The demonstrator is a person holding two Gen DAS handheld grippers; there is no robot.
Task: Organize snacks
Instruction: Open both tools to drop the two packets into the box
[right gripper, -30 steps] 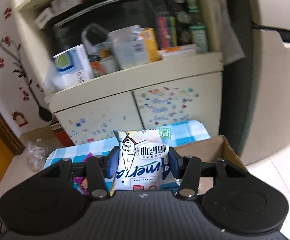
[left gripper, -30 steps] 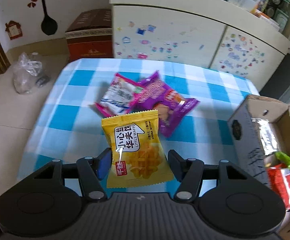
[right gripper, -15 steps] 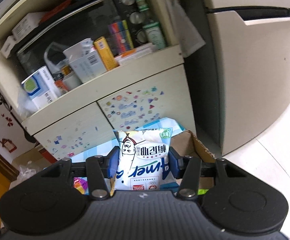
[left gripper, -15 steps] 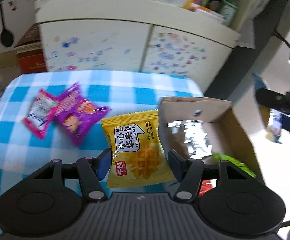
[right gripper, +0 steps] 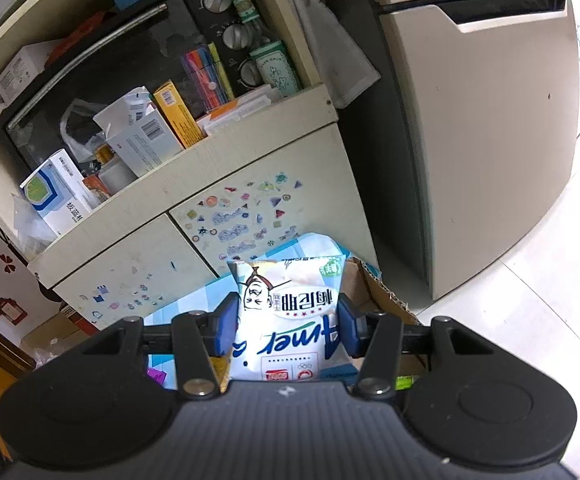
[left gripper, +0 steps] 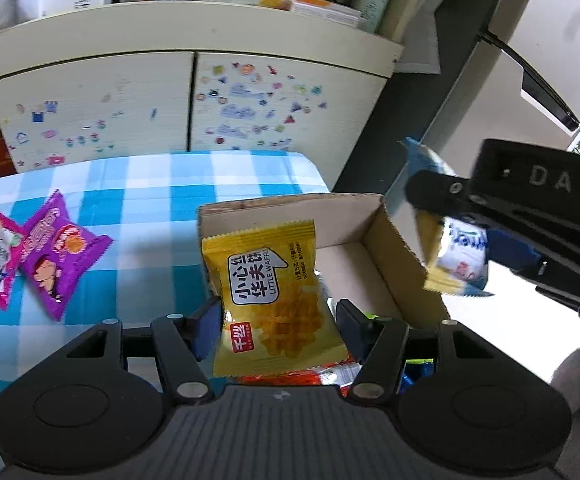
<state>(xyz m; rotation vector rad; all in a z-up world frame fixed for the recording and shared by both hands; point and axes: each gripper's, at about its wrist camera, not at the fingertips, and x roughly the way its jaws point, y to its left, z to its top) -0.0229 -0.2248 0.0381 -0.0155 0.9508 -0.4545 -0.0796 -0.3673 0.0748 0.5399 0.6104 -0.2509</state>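
Left gripper (left gripper: 276,322): I'm pinching the yellow waffle packet (left gripper: 268,296) over the cardboard box (left gripper: 394,252), centre frame
Right gripper (right gripper: 286,330): jaws easing open around white-blue packet (right gripper: 290,320), right of box rim
Nearer: left

A home kitchen is suggested — a toaster oven (right gripper: 130,64) shelved over a stickered cupboard (left gripper: 186,100), a fridge (right gripper: 482,120) beside it — with a checked tablecloth (left gripper: 150,200).

Right tongs (right gripper: 286,330) opening around white snack packet (right gripper: 288,320)
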